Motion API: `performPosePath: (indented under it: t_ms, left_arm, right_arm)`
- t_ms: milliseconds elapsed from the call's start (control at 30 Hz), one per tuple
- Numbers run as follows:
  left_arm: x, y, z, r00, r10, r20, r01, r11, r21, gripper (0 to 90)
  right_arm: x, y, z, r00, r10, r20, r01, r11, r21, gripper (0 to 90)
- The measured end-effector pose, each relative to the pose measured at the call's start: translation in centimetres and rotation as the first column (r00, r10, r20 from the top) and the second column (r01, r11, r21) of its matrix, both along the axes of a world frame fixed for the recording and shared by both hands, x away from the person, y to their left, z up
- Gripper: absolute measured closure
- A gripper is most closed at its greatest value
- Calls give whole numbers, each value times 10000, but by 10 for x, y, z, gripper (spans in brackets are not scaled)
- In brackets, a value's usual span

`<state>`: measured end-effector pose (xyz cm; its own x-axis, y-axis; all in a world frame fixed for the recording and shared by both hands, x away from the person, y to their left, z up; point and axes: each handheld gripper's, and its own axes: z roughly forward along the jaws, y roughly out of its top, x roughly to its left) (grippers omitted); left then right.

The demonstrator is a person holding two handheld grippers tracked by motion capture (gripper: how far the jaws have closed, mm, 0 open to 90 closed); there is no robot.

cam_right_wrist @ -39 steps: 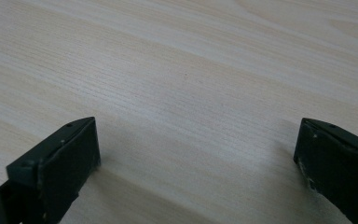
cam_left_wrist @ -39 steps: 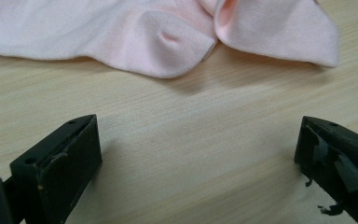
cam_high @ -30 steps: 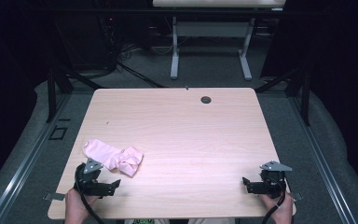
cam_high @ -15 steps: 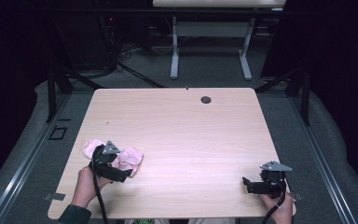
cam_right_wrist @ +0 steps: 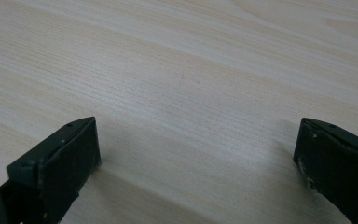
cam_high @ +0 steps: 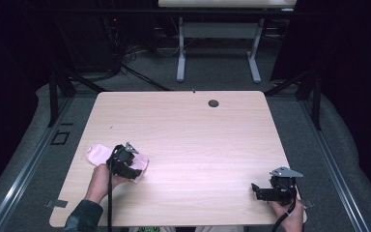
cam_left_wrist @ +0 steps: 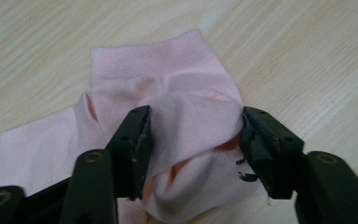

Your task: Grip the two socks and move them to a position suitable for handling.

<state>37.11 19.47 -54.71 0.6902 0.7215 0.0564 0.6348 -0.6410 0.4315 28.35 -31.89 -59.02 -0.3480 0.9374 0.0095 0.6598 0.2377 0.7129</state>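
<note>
A pink sock (cam_left_wrist: 168,70) lies crumpled near the front left of the wooden table (cam_high: 183,125). Its left end (cam_high: 95,154) sticks out past my left gripper (cam_high: 136,170), which sits over the sock's middle. In the left gripper view the jaws (cam_left_wrist: 193,126) have just been closing and now pinch a raised fold of the sock between both pads. My right gripper (cam_high: 255,191) rests at the front right corner of the table, pointing left. In the right gripper view its jaws (cam_right_wrist: 198,140) stand wide open over bare wood.
A dark round grommet (cam_high: 213,103) sits near the table's far edge. Beyond it, the white legs of another table (cam_high: 180,53) stand on a dark floor with cables. The person's hands hold both grippers from the front edge.
My left gripper has moved forward from the front edge onto the sock, and its jaws have closed around a fold of it. The right gripper has stayed put.
</note>
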Motion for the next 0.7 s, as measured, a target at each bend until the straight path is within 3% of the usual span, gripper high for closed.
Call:
performPosePath:
  t_ms: [200, 333, 500, 700]
  left_arm:
    - [4, -5, -2, 9990, 87, -441, -67, 9990, 441, 592]
    - [6, -6, -1, 9997, -7, -244, 27, 9963, 855, 770]
    - [4, -4, 3, 9999, 59, -99, -53, 9987, 515, 796]
    - [-12, -16, 32, 9980, -396, 500, 388, 9991, 169, 795]
  right_arm:
    - [0, 0, 0, 10000, -94, 6, 94, 10000, -33, 0]
    - [0, 0, 0, 9999, -150, 34, 150, 9999, -24, 0]
    - [0, 0, 0, 9998, -186, 40, 186, 9998, -24, 0]
    - [0, -1, 0, 9999, -170, 23, 170, 9998, -44, 0]
